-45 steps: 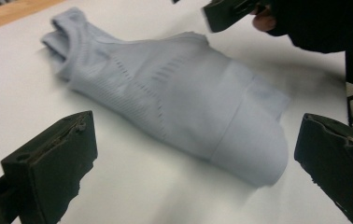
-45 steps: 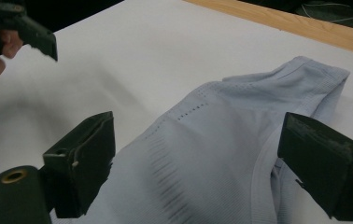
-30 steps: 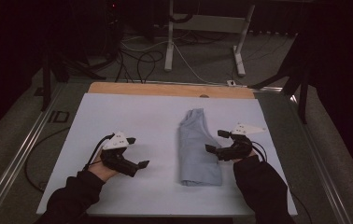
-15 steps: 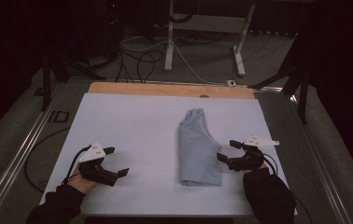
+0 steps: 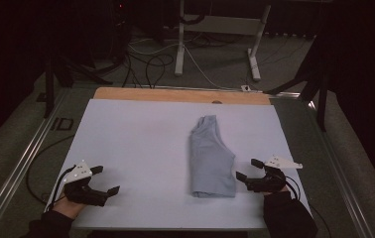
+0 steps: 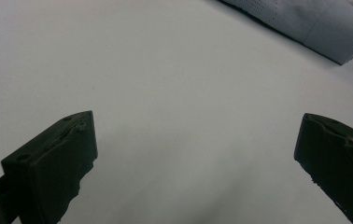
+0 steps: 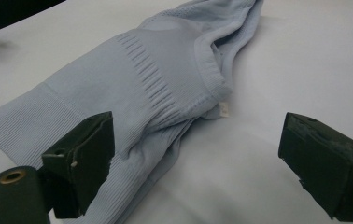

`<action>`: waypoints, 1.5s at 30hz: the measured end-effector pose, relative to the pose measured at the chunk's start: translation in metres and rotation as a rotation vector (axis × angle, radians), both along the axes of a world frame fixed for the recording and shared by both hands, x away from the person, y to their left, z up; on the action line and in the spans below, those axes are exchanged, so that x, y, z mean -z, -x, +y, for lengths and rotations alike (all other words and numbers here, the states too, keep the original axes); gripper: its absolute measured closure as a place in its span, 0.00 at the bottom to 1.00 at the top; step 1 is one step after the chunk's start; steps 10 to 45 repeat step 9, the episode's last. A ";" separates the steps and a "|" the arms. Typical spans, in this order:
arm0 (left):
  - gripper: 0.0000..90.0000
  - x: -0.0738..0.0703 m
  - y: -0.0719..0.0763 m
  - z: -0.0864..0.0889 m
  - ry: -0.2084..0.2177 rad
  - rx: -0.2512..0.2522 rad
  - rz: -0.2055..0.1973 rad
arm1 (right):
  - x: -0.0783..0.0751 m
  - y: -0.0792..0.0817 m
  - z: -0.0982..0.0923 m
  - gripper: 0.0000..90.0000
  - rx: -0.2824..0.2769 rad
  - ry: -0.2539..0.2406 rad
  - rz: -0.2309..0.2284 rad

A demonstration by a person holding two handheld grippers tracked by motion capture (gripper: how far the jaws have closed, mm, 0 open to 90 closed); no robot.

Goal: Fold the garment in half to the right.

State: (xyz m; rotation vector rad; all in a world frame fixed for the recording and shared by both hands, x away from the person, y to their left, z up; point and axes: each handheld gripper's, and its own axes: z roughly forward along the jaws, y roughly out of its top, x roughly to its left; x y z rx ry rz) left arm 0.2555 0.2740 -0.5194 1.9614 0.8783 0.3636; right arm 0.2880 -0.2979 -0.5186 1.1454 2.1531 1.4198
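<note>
Mid-desk (image 5: 126, 134), the folded light-blue garment (image 5: 211, 156) lies long axis running away from the person, near end just beside the right gripper (image 5: 249, 169), jaws spread and empty, while the left gripper (image 5: 104, 179), also spread, sits well apart.

Both forearms are coming in from the near edge in dark sleeves, each hand holding a gripper low over the surface. The left gripper (image 5: 104, 180) is sitting with its jaws spread wide, pointing toward the right gripper's side, and nothing is lying between them. The left hand (image 5: 69, 206) is wrapping the body from behind. The right gripper (image 5: 248, 169) is likewise gaping, its jaws pointing inward toward the left gripper, empty. Its grey three-cornered plate is riding on top, with the right hand (image 5: 280, 196) behind it.
</note>
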 end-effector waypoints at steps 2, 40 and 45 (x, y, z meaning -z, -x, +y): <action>0.00 0.000 0.001 0.000 0.006 -0.005 -0.008 | 0.000 0.001 0.001 0.12 -0.002 0.008 0.001; 0.00 -0.002 0.003 0.002 0.002 -0.016 -0.026 | 0.000 0.002 0.004 0.12 -0.012 0.017 -0.018; 0.00 -0.002 0.003 0.002 0.002 -0.016 -0.026 | 0.000 0.002 0.004 0.12 -0.012 0.017 -0.018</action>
